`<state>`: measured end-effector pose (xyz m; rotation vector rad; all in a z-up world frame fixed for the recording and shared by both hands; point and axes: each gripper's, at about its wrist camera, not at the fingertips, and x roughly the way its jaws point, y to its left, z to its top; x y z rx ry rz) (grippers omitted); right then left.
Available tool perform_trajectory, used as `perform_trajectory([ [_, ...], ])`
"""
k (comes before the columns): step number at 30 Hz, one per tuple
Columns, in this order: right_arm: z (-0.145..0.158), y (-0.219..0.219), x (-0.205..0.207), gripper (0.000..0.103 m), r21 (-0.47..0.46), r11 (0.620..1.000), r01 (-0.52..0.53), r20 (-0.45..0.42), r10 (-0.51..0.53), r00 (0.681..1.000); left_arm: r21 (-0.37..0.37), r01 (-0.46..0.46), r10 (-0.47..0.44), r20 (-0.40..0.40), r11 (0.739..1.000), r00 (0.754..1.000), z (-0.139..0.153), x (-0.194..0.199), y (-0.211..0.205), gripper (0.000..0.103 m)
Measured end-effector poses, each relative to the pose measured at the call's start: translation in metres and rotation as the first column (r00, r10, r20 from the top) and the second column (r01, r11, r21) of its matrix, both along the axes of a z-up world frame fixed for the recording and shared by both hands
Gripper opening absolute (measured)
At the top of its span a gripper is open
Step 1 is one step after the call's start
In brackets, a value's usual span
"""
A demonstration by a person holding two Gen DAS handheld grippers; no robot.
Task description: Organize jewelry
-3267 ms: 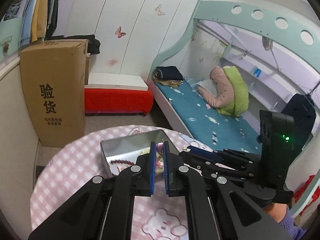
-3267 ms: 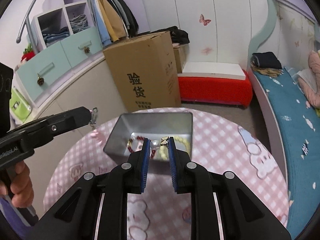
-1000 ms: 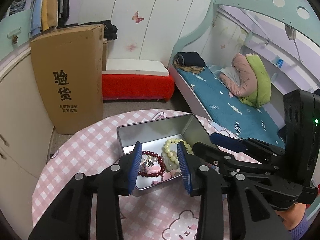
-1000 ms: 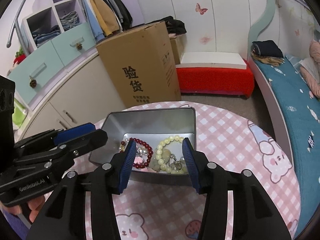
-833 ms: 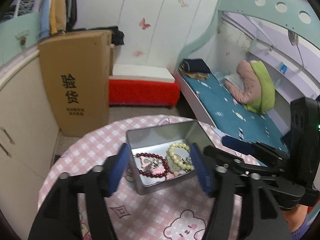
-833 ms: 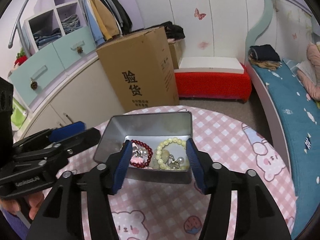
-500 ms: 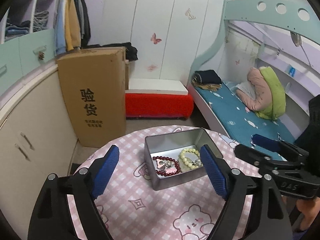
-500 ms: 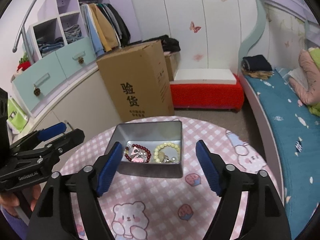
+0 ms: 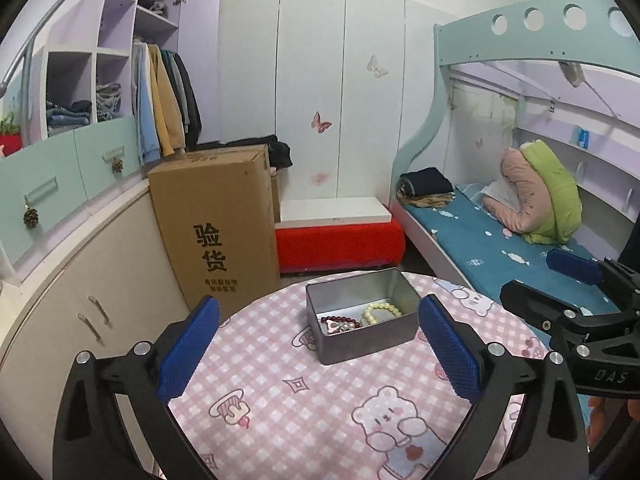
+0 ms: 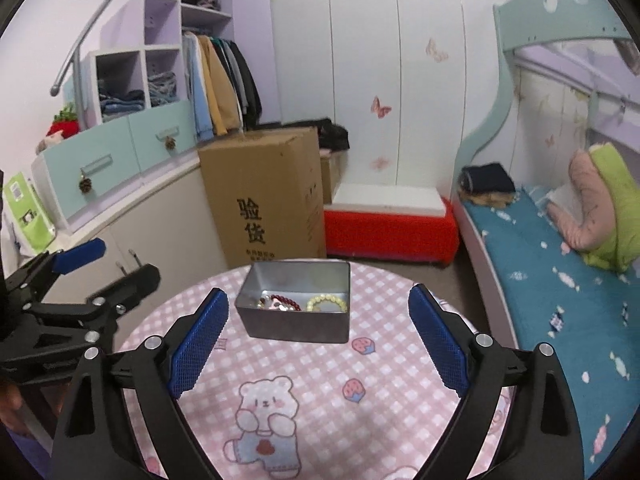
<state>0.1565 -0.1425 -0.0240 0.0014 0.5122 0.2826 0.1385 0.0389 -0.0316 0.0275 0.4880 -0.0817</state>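
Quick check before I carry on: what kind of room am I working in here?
Most likely a child's bedroom. A bunk bed with teal bedding runs along the right, an open wardrobe holds hanging clothes, and the tin box of jewelry sits on a round table under a pink cartoon-bear cloth.

A round table (image 9: 328, 404) covered in a pink-and-white checked cloth with cartoon bear prints. One open grey metal tin (image 9: 362, 338) sits directly on it, ahead of both tongs' open tips and apart from them, toward the table's far edge.
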Motion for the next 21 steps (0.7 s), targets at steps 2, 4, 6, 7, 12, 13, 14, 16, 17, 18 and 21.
perform_trajectory([
  [2, 0.007, 0.0, -0.013, 0.089, -0.002, 1.0, 0.0, 0.019, 0.0, 1.0, -0.001, 0.001, -0.001, 0.012, 1.0, 1.0, 0.006, -0.011, -0.001, 0.096],
  [4, 0.013, 0.0, -0.026, 0.089, -0.004, 1.0, -0.003, 0.036, 0.003, 0.999, -0.009, 0.0, 0.0, 0.03, 1.0, 1.0, 0.013, -0.024, -0.003, 0.096],
  [6, 0.02, 0.0, -0.038, 0.09, -0.007, 1.0, -0.002, 0.054, 0.002, 0.999, -0.006, -0.009, 0.009, 0.052, 1.0, 0.999, 0.019, -0.035, -0.004, 0.096],
  [7, 0.023, 0.0, -0.044, 0.091, -0.007, 1.0, 0.0, 0.065, 0.001, 0.998, 0.0, -0.016, 0.016, 0.068, 1.0, 0.998, 0.023, -0.041, -0.005, 0.096],
  [12, 0.038, -0.002, -0.071, 0.093, -0.005, 1.0, 0.012, 0.119, -0.012, 0.993, 0.017, -0.038, 0.035, 0.132, 0.999, 0.991, 0.039, -0.066, -0.008, 0.096],
  [13, 0.041, -0.002, -0.076, 0.093, -0.006, 1.0, 0.015, 0.128, -0.014, 0.992, 0.021, -0.043, 0.04, 0.142, 0.999, 0.989, 0.041, -0.07, -0.009, 0.096],
  [14, 0.044, -0.003, -0.08, 0.093, -0.005, 1.0, 0.016, 0.137, -0.015, 0.99, 0.024, -0.048, 0.044, 0.155, 0.999, 0.987, 0.044, -0.074, -0.009, 0.096],
  [16, 0.049, -0.002, -0.087, 0.093, -0.002, 1.0, 0.018, 0.15, -0.018, 0.988, 0.027, -0.059, 0.054, 0.181, 0.998, 0.982, 0.048, -0.083, -0.011, 0.096],
  [17, 0.05, -0.004, -0.091, 0.093, 0.001, 1.0, 0.018, 0.155, -0.017, 0.988, 0.027, -0.063, 0.056, 0.194, 0.998, 0.979, 0.05, -0.088, -0.012, 0.096],
  [18, 0.052, -0.005, -0.094, 0.093, 0.003, 1.0, 0.017, 0.16, -0.017, 0.987, 0.026, -0.064, 0.058, 0.201, 0.998, 0.978, 0.051, -0.091, -0.013, 0.096],
  [21, 0.057, -0.006, -0.104, 0.093, 0.001, 1.0, 0.027, 0.18, -0.027, 0.983, 0.022, -0.07, 0.064, 0.223, 0.997, 0.973, 0.055, -0.099, -0.015, 0.096],
])
